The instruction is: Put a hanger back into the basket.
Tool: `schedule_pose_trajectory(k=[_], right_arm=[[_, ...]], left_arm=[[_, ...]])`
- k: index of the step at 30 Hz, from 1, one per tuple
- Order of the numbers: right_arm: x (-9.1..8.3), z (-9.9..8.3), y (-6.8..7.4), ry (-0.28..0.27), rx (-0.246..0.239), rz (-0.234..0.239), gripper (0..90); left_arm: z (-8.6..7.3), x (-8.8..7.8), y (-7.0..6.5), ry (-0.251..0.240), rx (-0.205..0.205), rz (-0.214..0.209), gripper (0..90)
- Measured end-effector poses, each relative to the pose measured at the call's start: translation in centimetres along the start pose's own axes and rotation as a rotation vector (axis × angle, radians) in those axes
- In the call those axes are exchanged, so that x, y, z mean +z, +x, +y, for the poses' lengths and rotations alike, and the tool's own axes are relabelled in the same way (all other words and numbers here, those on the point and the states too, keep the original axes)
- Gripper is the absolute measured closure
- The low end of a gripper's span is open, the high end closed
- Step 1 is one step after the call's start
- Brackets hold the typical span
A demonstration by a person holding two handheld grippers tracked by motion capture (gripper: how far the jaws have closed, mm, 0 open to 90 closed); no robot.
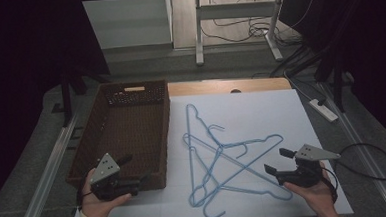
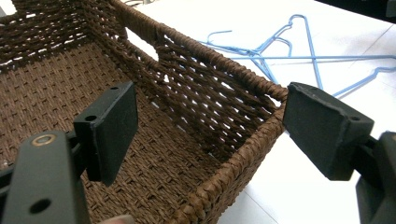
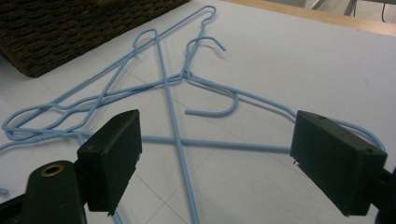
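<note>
- Right now I have the left tool [image 1: 132, 171] near the front right corner of the brown woven wicker basket [image 1: 85, 144], with its jaws spread wide and nothing between them.
- In the left gripper view the basket's near corner sits between the two black pads [image 2: 112, 126], apart from both, and the braided rim runs off towards the far side.
- My right tool [image 1: 276, 160] is held over the front right part of the white surface [image 1: 261, 105], pointing towards the pile of thin light-blue wire coat hangers [image 1: 218, 154]; its jaws also stand wide and grip nothing.
- In the right gripper view the straight bars of the hangers cross in the gap between the pads [image 3: 114, 151], lying flat on the surface below them; I cannot tell whether either pad touches a wire.
- The hangers lie tangled on the white surface, just beside the basket's right wall, their hooks pointing different ways and their frames overlapping one another.
- The basket stands on the left part of the surface, and what I can see of its woven floor is bare.
- My left hand [image 1: 102, 206] and right hand [image 1: 315, 192] come in from the near edge, each wrapped round the back of its tool.
</note>
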State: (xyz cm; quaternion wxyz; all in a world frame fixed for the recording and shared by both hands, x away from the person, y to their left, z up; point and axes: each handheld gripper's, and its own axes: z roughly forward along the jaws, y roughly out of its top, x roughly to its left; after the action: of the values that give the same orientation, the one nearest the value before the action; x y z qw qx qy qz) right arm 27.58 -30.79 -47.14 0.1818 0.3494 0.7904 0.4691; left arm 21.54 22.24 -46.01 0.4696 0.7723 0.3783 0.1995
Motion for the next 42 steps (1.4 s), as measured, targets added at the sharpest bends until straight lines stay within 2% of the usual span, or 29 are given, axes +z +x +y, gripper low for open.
schedule_pose_trajectory(k=[12,17,20,23,30,32,33,34,35,38,41,42], right_arm=[[0.1,-0.2,-0.3,0.029,0.027,-0.015,18.0],[0.2,0.1,-0.1,0.051,0.010,-0.018,20.0],[0.3,0.5,0.4,0.077,-0.026,-0.009,22.0],[0.7,1.0,1.3,0.125,-0.075,0.022,23.6],[2.7,2.2,4.7,0.276,-0.222,0.116,21.5],[3.1,2.3,5.1,0.297,-0.234,0.125,21.0],[3.8,2.5,5.9,0.329,-0.263,0.141,21.2],[3.8,2.5,5.9,0.329,-0.263,0.141,21.2],[4.5,2.7,6.6,0.363,-0.294,0.163,25.0],[5.3,2.9,7.4,0.406,-0.333,0.174,24.9],[6.2,3.0,8.1,0.451,-0.361,0.193,25.5],[6.2,3.0,8.1,0.451,-0.361,0.193,25.5]], left_arm=[[0.0,-0.2,0.0,-0.005,-0.001,0.002,19.7],[0.2,-0.3,-0.1,-0.011,0.005,0.001,19.7],[0.2,-0.4,0.0,-0.017,0.004,0.005,19.8],[0.2,-0.4,0.0,-0.016,0.004,0.005,19.9],[0.2,-0.4,0.0,-0.017,0.006,0.005,19.8],[0.2,-0.4,0.0,-0.017,0.005,0.006,19.9],[0.2,-0.4,0.0,-0.018,0.004,0.006,19.9],[0.2,-0.4,0.0,-0.018,0.004,0.006,19.9],[0.2,-0.5,0.0,-0.020,0.005,0.006,19.9],[0.2,-0.5,0.0,-0.021,0.007,0.005,19.9],[0.2,-0.4,-0.1,-0.019,0.009,0.005,19.9],[0.2,-0.4,-0.1,-0.019,0.009,0.005,19.9]])
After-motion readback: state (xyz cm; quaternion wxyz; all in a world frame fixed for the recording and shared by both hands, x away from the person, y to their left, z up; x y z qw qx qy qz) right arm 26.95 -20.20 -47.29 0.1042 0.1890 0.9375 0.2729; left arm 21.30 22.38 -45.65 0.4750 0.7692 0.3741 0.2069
